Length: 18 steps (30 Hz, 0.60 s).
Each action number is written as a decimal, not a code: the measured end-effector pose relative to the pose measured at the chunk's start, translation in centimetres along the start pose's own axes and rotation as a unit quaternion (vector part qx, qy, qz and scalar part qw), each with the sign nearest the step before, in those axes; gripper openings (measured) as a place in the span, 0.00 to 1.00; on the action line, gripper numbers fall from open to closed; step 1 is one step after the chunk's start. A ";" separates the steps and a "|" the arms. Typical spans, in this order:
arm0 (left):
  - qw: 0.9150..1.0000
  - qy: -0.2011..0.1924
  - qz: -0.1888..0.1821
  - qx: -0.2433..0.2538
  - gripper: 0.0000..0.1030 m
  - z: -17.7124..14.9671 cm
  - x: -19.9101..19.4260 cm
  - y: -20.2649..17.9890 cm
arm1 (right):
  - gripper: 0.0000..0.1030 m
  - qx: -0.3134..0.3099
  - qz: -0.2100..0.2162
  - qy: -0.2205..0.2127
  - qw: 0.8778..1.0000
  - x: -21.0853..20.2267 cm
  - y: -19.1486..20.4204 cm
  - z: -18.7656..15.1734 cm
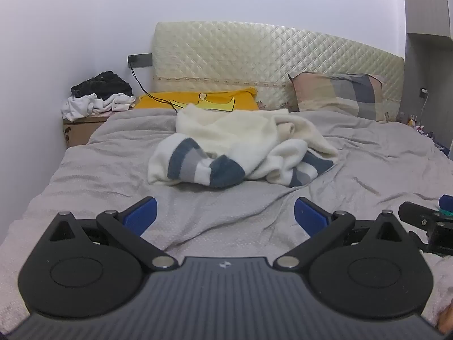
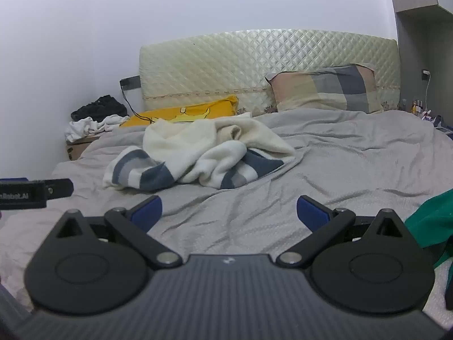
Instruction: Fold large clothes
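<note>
A cream knitted sweater (image 1: 240, 147) with dark blue and grey striped sleeves lies crumpled in a heap near the middle of a bed covered by a wrinkled grey sheet (image 1: 198, 221), in front of a yellow pillow (image 1: 198, 100) and a plaid pillow (image 1: 339, 96) propped against a quilted headboard (image 1: 269, 53). The left gripper (image 1: 225, 212) and right gripper (image 2: 229, 209) hover side by side over the near part of the bed, tilted slightly downward toward the sweater and well short of it, each with its blue-padded jaws spread wide and empty. A green garment (image 2: 433, 218) lies at the right edge of the bed.
</note>
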<state>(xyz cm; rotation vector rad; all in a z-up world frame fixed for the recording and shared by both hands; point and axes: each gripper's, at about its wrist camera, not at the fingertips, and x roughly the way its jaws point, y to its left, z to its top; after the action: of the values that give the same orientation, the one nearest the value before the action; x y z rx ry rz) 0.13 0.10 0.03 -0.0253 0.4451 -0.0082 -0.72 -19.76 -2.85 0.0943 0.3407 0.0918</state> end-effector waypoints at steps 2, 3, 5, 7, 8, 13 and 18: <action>1.000 -0.003 0.001 0.003 1.00 0.0 -0.1 -0.1 | 1.00 0.001 0.000 -0.002 1.000 0.0 0.0 0.0; 1.000 -0.003 0.001 0.002 1.00 -0.1 -0.1 -0.1 | 1.00 -0.001 0.000 -0.002 1.000 0.0 0.0 0.0; 1.000 -0.004 0.002 0.004 1.00 -0.1 -0.1 -0.1 | 1.00 -0.004 -0.001 -0.002 1.000 0.0 0.0 0.0; 1.000 -0.004 0.002 0.004 1.00 -0.3 0.1 0.0 | 1.00 -0.006 -0.001 -0.002 1.000 0.1 0.0 0.0; 1.000 -0.004 0.002 0.005 1.00 -0.3 0.0 -0.1 | 1.00 -0.007 -0.002 -0.002 1.000 0.2 -0.1 0.0; 1.000 -0.003 0.002 0.006 1.00 -0.8 0.5 0.1 | 1.00 -0.003 -0.001 -0.004 1.000 0.0 -0.1 0.0; 1.000 -0.003 0.003 0.008 1.00 -0.7 0.6 -0.1 | 1.00 -0.006 -0.002 -0.003 1.000 0.0 0.1 0.0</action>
<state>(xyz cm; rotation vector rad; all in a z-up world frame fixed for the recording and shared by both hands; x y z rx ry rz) 0.33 -0.07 -0.89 -0.0093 0.4392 -0.0062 -0.75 -19.68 -2.85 0.0830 0.3336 0.0900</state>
